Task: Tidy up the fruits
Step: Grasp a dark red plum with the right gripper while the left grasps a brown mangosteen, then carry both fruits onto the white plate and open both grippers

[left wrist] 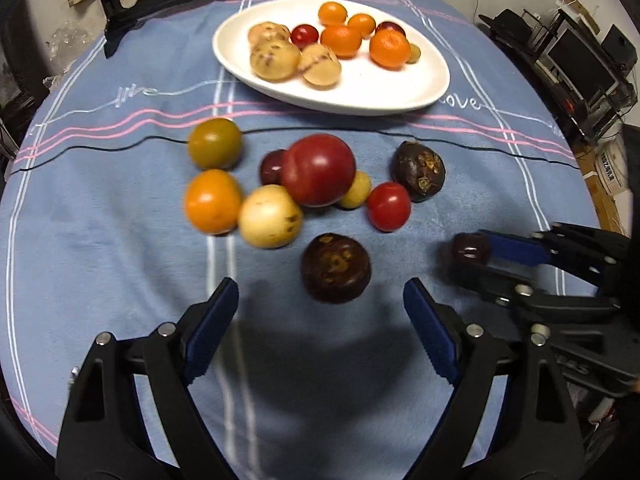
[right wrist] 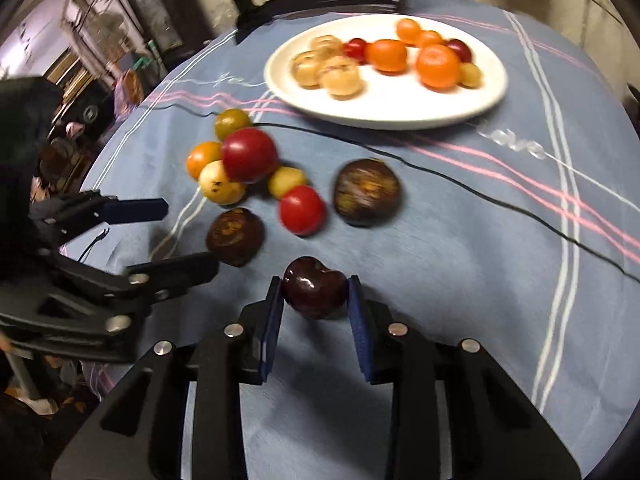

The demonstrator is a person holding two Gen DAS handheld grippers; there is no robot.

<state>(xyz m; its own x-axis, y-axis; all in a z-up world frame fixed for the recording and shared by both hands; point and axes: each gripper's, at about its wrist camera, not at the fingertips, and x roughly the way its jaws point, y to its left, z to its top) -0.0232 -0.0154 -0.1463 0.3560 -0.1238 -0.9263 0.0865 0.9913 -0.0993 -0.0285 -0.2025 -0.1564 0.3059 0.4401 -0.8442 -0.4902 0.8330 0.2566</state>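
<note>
A white plate (left wrist: 360, 96) at the back of the blue tablecloth holds oranges, pale speckled fruits and small red ones. In front of it lies a loose cluster: a large red fruit (left wrist: 318, 170), an orange (left wrist: 212, 202), a yellow fruit (left wrist: 270, 216), a small red tomato (left wrist: 389, 206) and a mangosteen (left wrist: 419, 171). A second mangosteen (left wrist: 335, 268) sits just ahead of my left gripper (left wrist: 320, 292), which is open and low over the cloth. My right gripper (right wrist: 315, 300) is shut on a dark red cherry-like fruit (right wrist: 314, 288) on the cloth, also seen in the left wrist view (left wrist: 471, 249).
A thin black cable (left wrist: 500, 148) runs across the cloth between the plate and the loose fruits. A dark chair (left wrist: 120, 4) stands behind the table. Shelves with clutter (left wrist: 580, 60) are beyond the table's right edge.
</note>
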